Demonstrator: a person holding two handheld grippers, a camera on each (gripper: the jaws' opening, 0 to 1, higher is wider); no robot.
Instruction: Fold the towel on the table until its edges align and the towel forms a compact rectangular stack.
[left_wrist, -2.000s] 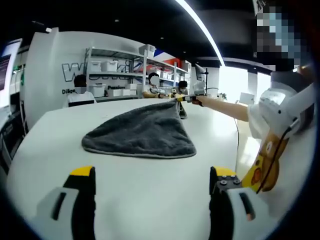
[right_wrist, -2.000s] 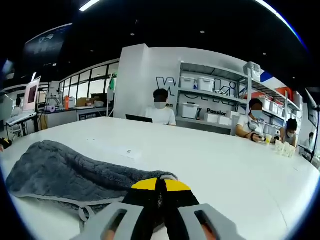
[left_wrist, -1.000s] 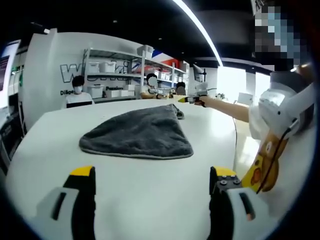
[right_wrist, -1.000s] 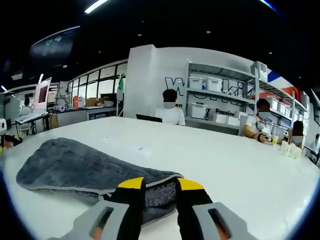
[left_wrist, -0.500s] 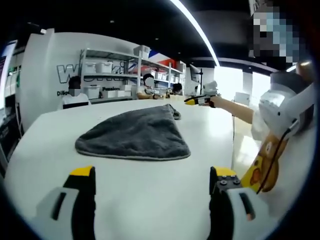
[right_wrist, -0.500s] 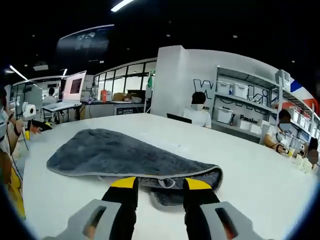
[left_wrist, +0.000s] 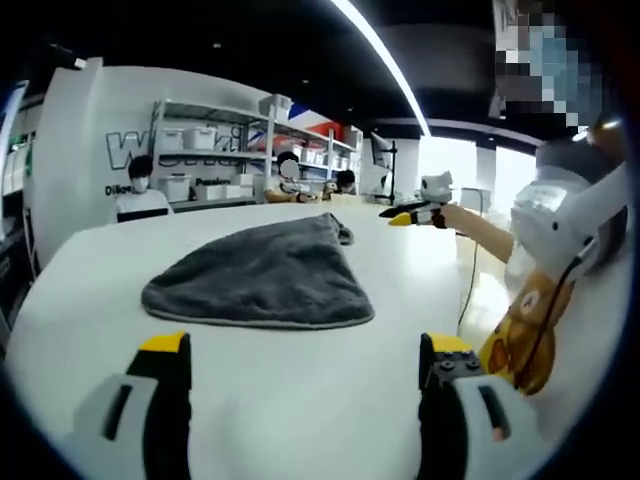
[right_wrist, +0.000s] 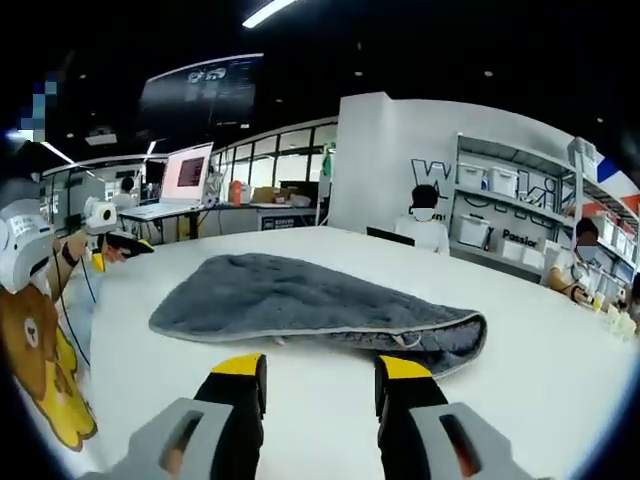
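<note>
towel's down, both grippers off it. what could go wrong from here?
1. The grey towel lies as a lopsided wedge, not a rectangle, so another fold may lock in misaligned edges.
2. Near the right gripper a lower layer and small loop stick out, so a grab there might catch only one layer.
3. The left gripper is open and well back from the towel, so a one-sided pull could drag it across the white table.
</note>
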